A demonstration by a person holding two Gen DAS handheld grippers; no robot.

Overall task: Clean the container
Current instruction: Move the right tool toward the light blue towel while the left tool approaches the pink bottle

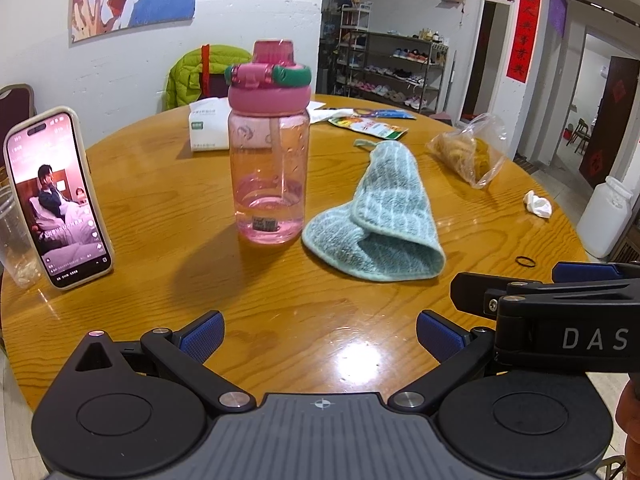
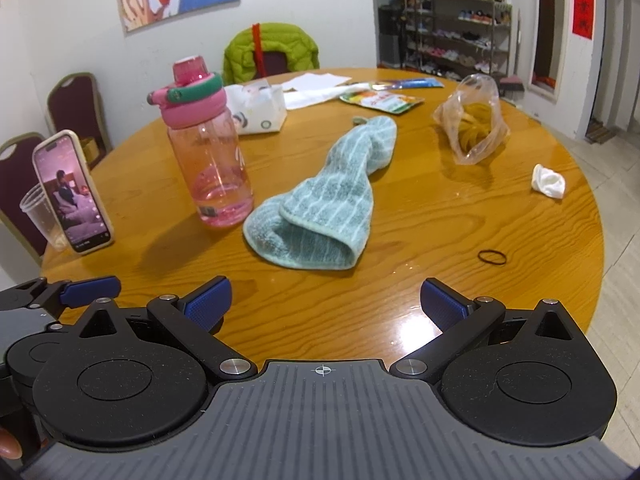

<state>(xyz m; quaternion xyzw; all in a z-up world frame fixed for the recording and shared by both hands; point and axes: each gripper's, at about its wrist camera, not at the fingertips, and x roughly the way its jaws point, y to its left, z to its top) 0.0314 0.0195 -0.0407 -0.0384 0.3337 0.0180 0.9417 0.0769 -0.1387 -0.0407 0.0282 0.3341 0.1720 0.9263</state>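
- The left gripper (image 1: 318,338) hangs low over the near edge of the round wooden table (image 1: 280,320) with its blue pads spread wide apart and nothing between them; the right gripper (image 2: 326,304) sits just beside it, equally spread and empty.
- The container to clean, a pink transparent water bottle (image 1: 269,152) with a pink-and-green flip lid, stands upright straight ahead of the left gripper, a little left of its centre line. From the right gripper it lies ahead and well to the left (image 2: 208,156).
- A teal striped cloth (image 2: 316,208) lies crumpled straight ahead of the right gripper, its near folded edge just beside the bottle's base; whether they touch I cannot tell.
- Judged step: neither item is taken yet, so the work is only at the reach.
- To do it well, send the left gripper at the bottle's clear mid-body, below the wide lid collar, jaws level, and close firmly, since smooth plastic will likely slip and a tall bottle tips easily.
- Take the cloth with the right gripper at the thick folded lip nearest it, pinching down onto a bunched layer and not a single flat one.
- Keep the left approach away from the propped phone (image 1: 60,200) and the clear cup (image 1: 14,236) behind it, ahead to the far left.
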